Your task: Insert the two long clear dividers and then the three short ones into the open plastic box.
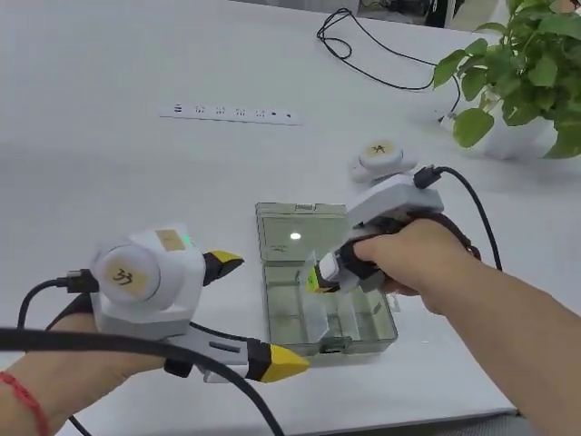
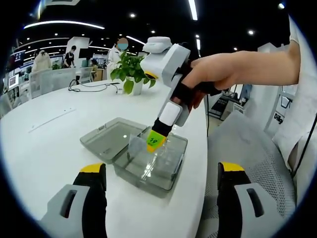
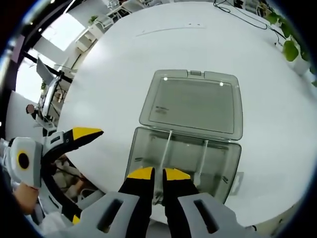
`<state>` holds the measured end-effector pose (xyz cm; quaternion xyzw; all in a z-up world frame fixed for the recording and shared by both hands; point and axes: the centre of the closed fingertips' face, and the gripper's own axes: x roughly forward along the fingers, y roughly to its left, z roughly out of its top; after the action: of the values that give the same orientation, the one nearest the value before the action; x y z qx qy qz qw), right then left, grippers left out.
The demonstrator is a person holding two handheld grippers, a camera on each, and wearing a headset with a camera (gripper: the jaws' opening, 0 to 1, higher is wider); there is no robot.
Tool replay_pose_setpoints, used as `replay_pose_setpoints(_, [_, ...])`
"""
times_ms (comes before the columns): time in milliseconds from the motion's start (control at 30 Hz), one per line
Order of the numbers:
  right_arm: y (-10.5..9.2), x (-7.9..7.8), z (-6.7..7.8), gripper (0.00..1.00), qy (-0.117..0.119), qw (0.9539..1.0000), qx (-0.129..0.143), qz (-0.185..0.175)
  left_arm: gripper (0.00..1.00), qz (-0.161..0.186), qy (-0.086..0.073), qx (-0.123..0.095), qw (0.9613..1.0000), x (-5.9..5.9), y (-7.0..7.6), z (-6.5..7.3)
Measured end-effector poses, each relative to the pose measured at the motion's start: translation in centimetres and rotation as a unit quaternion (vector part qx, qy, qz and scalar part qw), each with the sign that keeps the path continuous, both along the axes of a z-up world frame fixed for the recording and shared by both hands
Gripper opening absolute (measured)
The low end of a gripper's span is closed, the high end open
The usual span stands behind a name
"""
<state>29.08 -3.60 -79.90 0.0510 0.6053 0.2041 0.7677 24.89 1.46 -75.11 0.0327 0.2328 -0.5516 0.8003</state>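
Note:
The open clear plastic box lies on the white table, its lid folded back flat. My right gripper reaches down into the box's left part. In the right gripper view its jaws are shut on the near end of a thin clear divider standing upright in the box. A second clear divider stands parallel to its right. The held clear piece shows beside the right gripper's tip. My left gripper hovers open just left of the box, holding nothing.
A white power strip lies at the back. A black cable and a potted plant are at the back right. A round white object sits behind the box. The table's front edge runs close below the box.

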Motion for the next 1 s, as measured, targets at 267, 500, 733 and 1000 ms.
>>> replay_pose_setpoints(267, [0.33, -0.08, -0.2, 0.07, -0.007, 0.9999, 0.002, 0.009, 0.95, -0.001, 0.001, 0.003, 1.0, 0.06, -0.07, -0.13])
replay_pose_setpoints(500, [0.2, -0.19, -0.16, 0.06, -0.012, 0.9997, -0.022, -0.007, 0.94, 0.001, 0.0, 0.001, 1.0, 0.13, -0.11, -0.08])
replay_pose_setpoints(733, [0.27, -0.08, -0.19, 0.06, -0.02, 0.9987, -0.045, 0.011, 0.94, 0.0, 0.002, -0.001, 1.0, 0.07, -0.11, -0.13])
replay_pose_setpoints(1000, [0.28, -0.08, -0.12, 0.06, -0.027, 0.9973, -0.063, 0.025, 0.94, 0.002, 0.001, -0.004, 1.0, 0.23, -0.07, -0.04])
